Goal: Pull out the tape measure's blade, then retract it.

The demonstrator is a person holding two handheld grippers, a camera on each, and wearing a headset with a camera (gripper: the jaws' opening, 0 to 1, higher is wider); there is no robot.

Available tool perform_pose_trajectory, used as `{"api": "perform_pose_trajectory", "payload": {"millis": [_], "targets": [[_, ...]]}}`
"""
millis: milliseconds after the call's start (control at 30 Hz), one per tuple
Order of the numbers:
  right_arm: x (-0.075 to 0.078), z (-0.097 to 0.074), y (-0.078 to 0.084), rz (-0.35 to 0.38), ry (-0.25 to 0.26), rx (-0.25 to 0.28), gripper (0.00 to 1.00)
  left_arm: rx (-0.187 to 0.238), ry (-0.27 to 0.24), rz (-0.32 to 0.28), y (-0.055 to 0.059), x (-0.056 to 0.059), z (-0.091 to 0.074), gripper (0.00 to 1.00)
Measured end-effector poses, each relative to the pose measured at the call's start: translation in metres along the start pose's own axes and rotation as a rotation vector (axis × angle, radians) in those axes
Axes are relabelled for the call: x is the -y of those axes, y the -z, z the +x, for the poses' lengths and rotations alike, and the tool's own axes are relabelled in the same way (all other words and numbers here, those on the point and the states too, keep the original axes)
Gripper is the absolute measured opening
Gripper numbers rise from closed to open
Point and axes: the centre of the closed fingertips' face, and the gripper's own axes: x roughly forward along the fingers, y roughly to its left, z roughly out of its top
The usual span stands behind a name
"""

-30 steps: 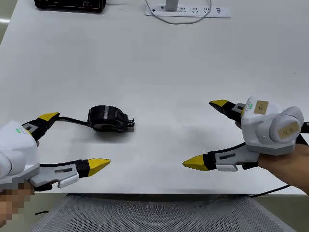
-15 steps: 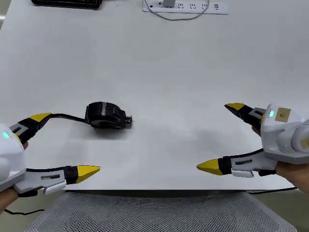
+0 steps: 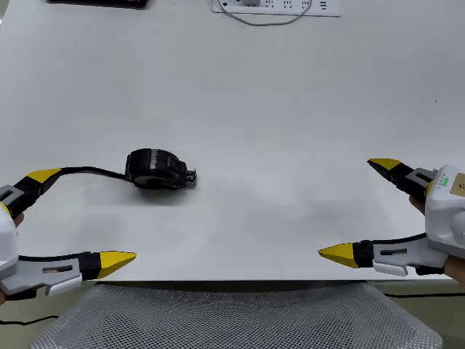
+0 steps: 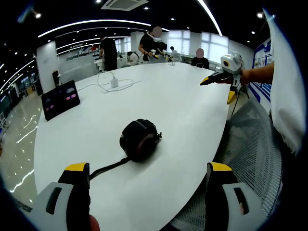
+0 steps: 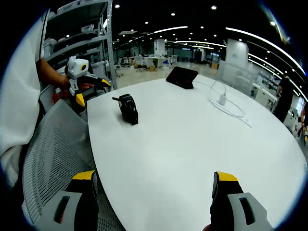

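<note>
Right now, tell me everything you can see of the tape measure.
The tape measure is a black, rounded case, plastic or rubber by its look. It seems to stand on its edge on the white table, left of centre in the head view. Its blade is in, with just the small metal hook showing at the mouth on its right side. A black strap trails left across the table. Neither the left gripper nor the right gripper touches the case.
</note>
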Motion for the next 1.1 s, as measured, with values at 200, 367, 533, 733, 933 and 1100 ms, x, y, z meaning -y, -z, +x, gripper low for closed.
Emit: {"api": "perform_pose_trajectory", "payload": {"millis": [200,367,533,733,933,1100], "targets": [[0.003,-0.008,0.0,0.005,0.02,0.006,0.99,-0.005,0.001,0.006,-0.001,0.001,-0.002,0.99],[0.006,-0.012,0.006,0.033,0.023,0.012,0.99,-0.006,0.01,0.001,-0.002,0.005,-0.002,0.99],[0.006,-0.014,0.013,0.055,0.02,0.014,0.99,-0.005,0.027,0.002,-0.001,0.007,-0.003,0.99],[0.006,-0.015,0.02,0.079,0.014,0.022,0.99,-0.001,0.02,-0.007,-0.002,0.003,-0.002,0.99],[0.007,-0.014,0.027,0.083,0.014,0.02,0.99,-0.001,0.016,-0.011,0.0,0.002,-0.001,0.99],[0.008,-0.013,0.027,0.077,0.009,0.02,0.97,0.0,0.012,-0.012,-0.002,0.001,-0.002,0.99]]}}
